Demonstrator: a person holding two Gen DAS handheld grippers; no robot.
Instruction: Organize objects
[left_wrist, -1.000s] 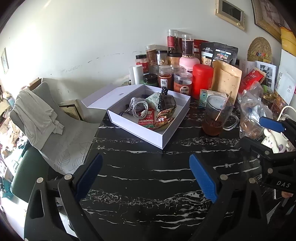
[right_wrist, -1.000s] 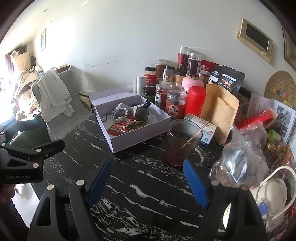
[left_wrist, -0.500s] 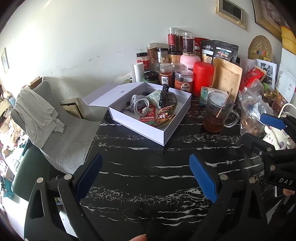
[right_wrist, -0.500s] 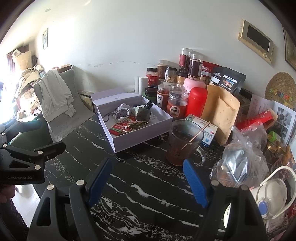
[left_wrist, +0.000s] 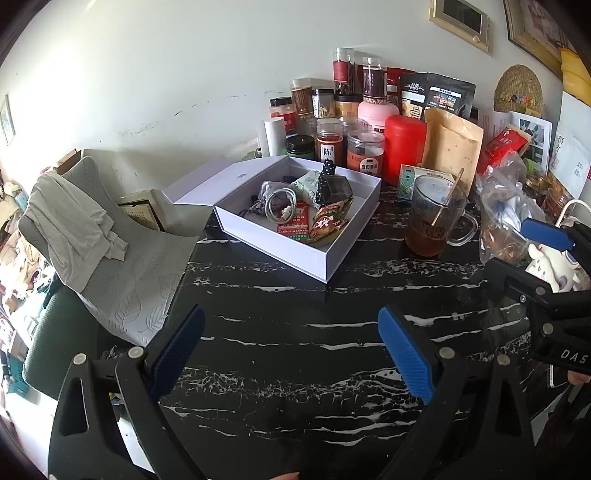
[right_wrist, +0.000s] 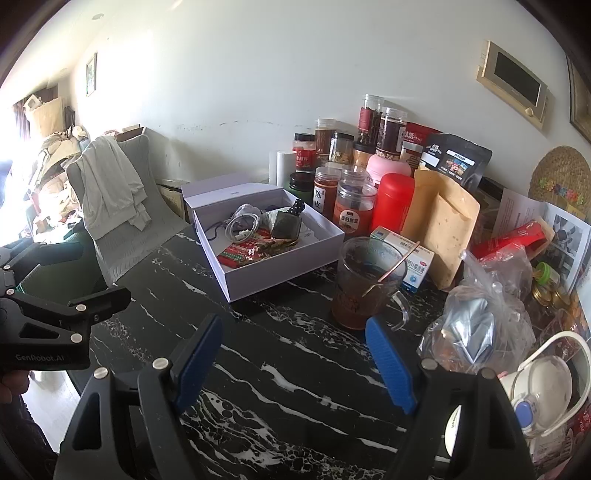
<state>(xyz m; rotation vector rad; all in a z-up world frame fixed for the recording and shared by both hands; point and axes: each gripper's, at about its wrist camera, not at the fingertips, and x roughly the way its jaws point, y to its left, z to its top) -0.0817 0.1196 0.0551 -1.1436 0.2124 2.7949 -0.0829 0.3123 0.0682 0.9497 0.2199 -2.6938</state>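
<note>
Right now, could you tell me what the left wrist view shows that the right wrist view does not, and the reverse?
Only the left wrist view shows the plush toy beside the right gripper.

Only the right wrist view shows the white kettle at the table's right edge and the left gripper from the side.

Both share the open white box of small items, the glass mug with its stirrer, the red canister and the black marble table.

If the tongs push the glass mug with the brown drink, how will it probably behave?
The glass mug looks about half full, so it is probably heavy and may slosh. The loose metal straw leaning on its rim could shift. Its smooth glass may slip on the polished table.
</note>
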